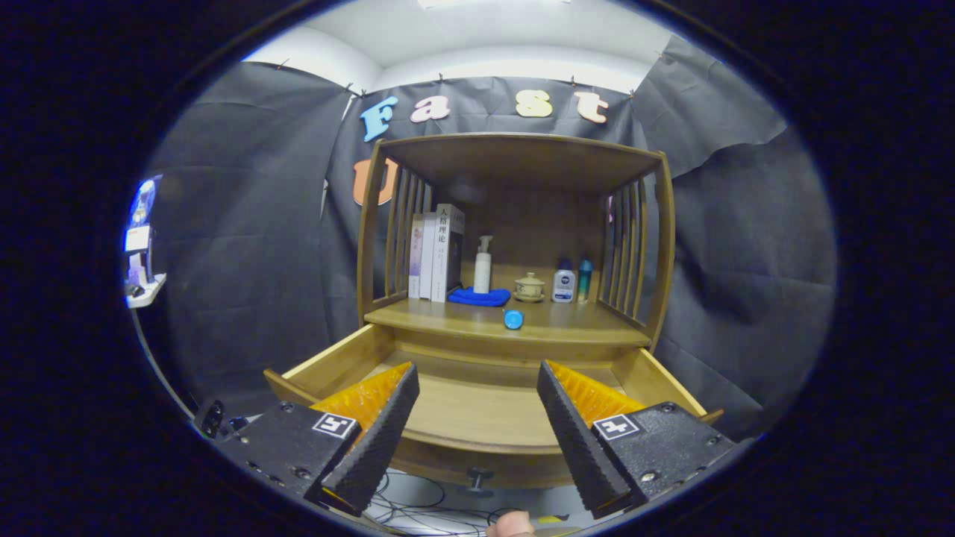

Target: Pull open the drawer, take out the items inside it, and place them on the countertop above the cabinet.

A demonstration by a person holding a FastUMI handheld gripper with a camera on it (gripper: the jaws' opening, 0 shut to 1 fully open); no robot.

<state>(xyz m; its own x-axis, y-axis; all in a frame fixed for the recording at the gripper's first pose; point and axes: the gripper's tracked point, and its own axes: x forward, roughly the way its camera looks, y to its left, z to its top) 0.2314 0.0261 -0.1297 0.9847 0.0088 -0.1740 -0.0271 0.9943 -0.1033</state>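
Observation:
The wooden cabinet's drawer stands pulled out toward me, and the part of its floor that shows between my fingers is bare wood. Its small knob hangs under the front panel. On the countertop above it lies a small blue round item, near the front edge. My gripper hovers over the drawer's front, open wide, with nothing between its fingers.
At the back of the countertop stand books, a white pump bottle on a blue cloth, a lidded cup and two small bottles. Slatted side rails and a top shelf enclose it. Cables lie on the floor below.

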